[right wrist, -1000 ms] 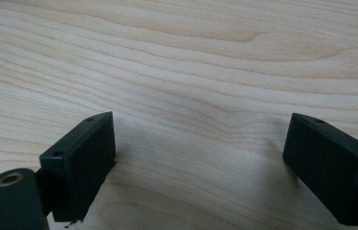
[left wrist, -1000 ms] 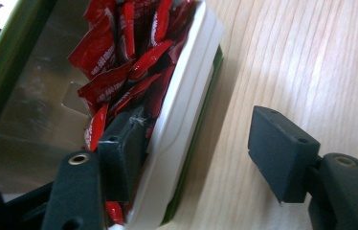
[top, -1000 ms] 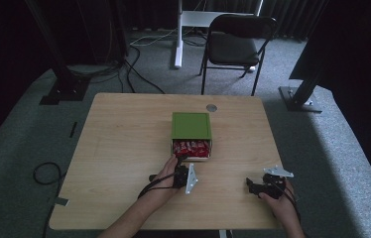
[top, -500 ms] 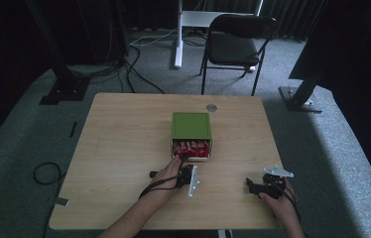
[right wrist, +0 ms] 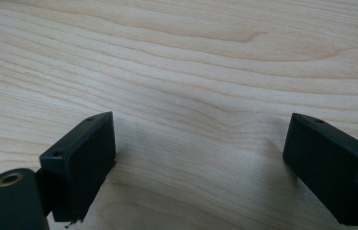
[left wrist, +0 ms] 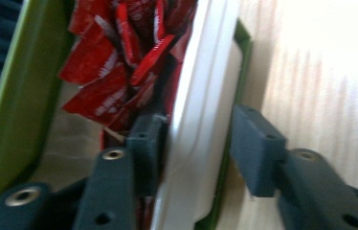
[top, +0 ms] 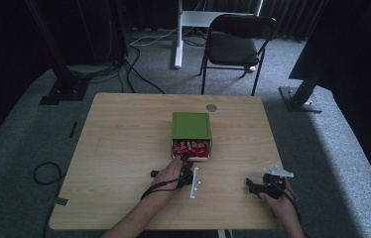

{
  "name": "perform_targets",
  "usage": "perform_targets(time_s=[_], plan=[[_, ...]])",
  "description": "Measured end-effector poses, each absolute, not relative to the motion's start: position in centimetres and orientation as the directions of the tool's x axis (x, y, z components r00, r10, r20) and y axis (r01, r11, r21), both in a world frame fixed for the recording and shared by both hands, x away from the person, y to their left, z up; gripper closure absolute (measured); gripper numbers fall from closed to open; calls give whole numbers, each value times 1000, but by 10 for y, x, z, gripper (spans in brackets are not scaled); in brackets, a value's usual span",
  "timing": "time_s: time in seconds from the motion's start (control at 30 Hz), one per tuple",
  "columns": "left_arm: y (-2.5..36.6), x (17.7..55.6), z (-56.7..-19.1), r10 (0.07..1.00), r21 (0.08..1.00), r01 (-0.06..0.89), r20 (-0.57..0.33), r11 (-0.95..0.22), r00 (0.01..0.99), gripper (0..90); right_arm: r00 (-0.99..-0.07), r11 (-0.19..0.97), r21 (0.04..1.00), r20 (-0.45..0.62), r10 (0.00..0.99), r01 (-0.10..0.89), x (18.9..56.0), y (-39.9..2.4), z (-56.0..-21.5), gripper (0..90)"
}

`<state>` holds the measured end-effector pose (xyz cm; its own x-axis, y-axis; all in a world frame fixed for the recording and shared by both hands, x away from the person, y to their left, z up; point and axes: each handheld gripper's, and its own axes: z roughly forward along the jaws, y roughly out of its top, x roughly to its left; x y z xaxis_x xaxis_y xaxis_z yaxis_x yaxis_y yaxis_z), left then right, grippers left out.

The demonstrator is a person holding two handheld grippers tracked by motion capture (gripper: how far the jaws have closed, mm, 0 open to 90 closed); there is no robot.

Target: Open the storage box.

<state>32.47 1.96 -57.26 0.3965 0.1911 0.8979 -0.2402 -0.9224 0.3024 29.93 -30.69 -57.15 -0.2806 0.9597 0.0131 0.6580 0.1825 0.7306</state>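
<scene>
The left gripper has edged toward 12 o'clock, and its jaws have just been closing astride the white drawer wall of the green box.

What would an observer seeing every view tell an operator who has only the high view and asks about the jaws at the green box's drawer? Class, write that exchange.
Operator: Where does the left gripper stand?
Observer: Astride the white drawer front; its jaws have just been closing.
Operator: Gripped yet?
Observer: The inner pad touches it, among the red packets; the outer pad seems just short.
Operator: And the right gripper?
Observer: Its jaws stand open over bare table.
</scene>
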Motion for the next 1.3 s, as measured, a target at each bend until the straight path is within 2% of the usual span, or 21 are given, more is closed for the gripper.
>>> perform_targets(time_s=[0.13,0.37,0.77,1.3], plan=[[17,324,-571,197,292,-212,904,-933,380,669,-281,182,731,13,960,658,299,-307,-572,104],[13,324,-572,197,281,-197,911,-939,361,674,-280,182,731,13,960,658,299,-307,-572,104],[14,320,-571,138,228,-227,925,-947,355,695,-280,182,731,13,960,658,299,-307,-571,104],[15,305,-569,133,229,-227,918,-946,373,698,-280,182,731,13,960,658,299,-307,-572,104]])
